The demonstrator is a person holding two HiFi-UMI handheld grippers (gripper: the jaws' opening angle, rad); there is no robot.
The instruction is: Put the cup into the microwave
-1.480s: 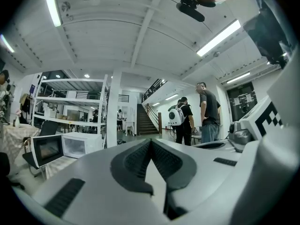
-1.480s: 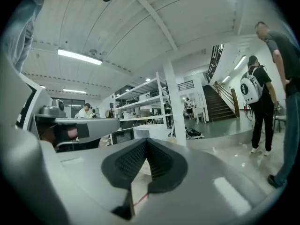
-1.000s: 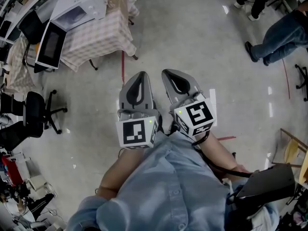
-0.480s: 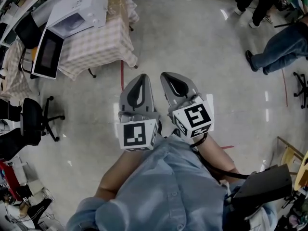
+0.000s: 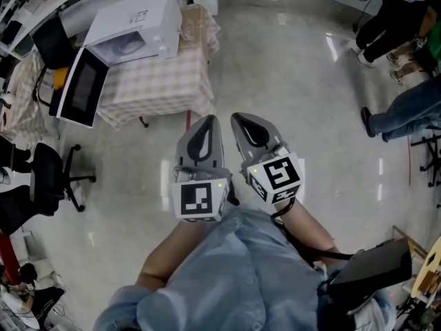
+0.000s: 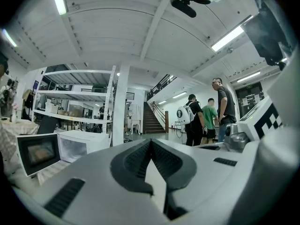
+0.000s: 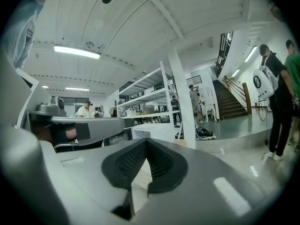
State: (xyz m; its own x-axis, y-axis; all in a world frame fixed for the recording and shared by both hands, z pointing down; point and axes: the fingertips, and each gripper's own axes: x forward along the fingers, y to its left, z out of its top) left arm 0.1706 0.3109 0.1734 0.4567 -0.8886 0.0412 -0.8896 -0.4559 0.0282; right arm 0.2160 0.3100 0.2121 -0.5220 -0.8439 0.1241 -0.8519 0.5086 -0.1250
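A white microwave [image 5: 134,26] stands on a table with a checked cloth [image 5: 162,81]; its door [image 5: 81,88] hangs open toward the left. In the left gripper view the microwave [image 6: 82,144] and its open door [image 6: 37,151] sit low at the left. No cup shows in any view. My left gripper [image 5: 209,119] and right gripper [image 5: 238,118] are held side by side above the floor, short of the table, pointing level toward it. Both are shut with nothing between the jaws, as the left gripper [image 6: 150,141] and right gripper [image 7: 146,140] views show.
A black office chair [image 5: 48,171] stands left of my path. A brown wrapped box [image 5: 193,23] sits on the table beside the microwave. People [image 5: 406,109] stand at the right. A white pillar [image 6: 119,107], shelving [image 6: 70,95] and stairs [image 6: 150,121] lie ahead.
The table and microwave have drawn nearer and slid right and down in the head view. Both grippers kept their side-by-side pose and stayed shut.
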